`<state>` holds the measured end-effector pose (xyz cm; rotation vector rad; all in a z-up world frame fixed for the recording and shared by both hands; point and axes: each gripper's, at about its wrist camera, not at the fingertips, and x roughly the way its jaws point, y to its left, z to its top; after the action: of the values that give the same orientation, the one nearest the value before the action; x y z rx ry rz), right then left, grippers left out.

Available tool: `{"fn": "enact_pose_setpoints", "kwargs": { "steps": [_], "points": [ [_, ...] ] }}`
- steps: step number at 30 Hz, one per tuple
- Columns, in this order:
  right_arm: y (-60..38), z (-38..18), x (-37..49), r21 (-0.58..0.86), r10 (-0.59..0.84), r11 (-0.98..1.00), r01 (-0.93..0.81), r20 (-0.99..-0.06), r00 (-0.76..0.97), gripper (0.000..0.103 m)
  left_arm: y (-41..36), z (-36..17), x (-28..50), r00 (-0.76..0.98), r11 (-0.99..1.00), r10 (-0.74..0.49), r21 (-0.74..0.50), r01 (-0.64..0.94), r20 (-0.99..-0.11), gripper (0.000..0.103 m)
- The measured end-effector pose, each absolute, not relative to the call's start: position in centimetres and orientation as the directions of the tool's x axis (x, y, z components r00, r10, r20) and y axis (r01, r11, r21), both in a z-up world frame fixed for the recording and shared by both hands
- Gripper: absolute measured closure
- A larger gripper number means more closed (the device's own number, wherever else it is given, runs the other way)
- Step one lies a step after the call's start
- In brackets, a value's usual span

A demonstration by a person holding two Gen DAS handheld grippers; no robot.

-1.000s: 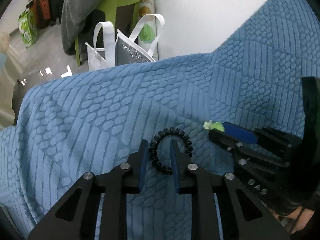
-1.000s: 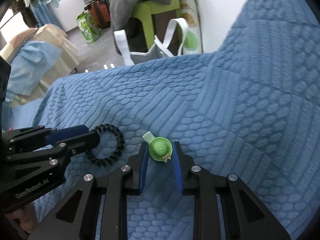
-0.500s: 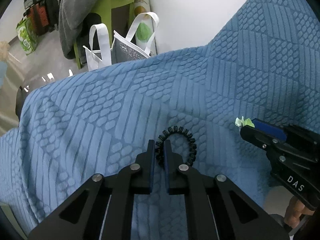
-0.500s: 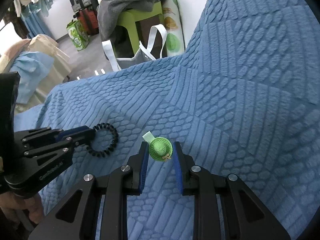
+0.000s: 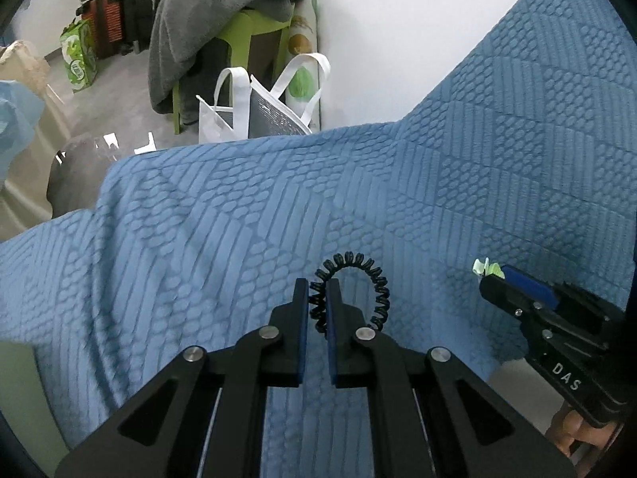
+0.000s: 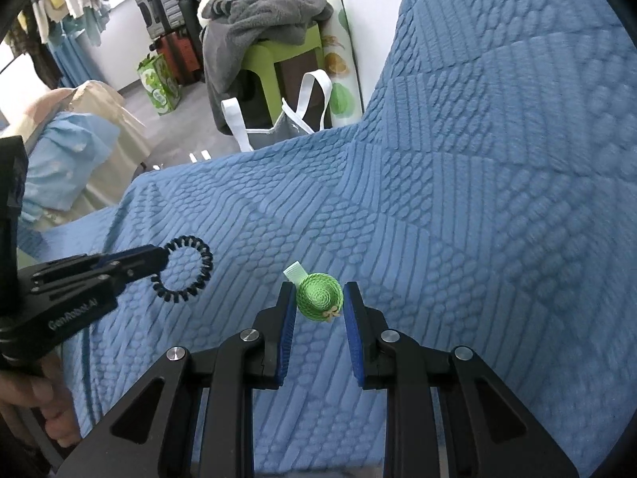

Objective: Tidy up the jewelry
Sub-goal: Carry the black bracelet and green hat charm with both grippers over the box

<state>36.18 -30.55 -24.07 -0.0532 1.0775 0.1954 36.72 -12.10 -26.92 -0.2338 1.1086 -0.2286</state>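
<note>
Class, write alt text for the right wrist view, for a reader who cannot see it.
The right gripper pinches a small green hat-shaped clip above a blue textured blanket. At left, the left gripper holds a black spiral hair tie. A cluttered room lies beyond.

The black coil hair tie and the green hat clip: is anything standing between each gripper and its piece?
Nothing visible does. The left gripper is shut on the black coil hair tie, and the right gripper is shut on the green hat clip. Both pieces are over the bare blue bedspread.
</note>
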Motion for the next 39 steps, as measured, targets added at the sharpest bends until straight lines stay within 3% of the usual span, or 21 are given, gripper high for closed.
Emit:
{"fn": "enact_pose_setpoints", "kwargs": {
  "steps": [22,39],
  "points": [
    [-27.2,-18.3,25.6,0.074,0.175,0.974,-0.213,-0.842,0.511,0.082,-7.1,-18.9,25.9,0.508,0.953,-0.274,-0.302,0.029,-0.817,0.095],
    [-20.7,-10.1,22.0,0.098,0.278,0.943,-0.319,-0.76,0.588,0.081,-0.3,-10.9,20.1,0.605,0.955,-0.22,-0.296,-0.028,-0.766,0.095]
  ]
}}
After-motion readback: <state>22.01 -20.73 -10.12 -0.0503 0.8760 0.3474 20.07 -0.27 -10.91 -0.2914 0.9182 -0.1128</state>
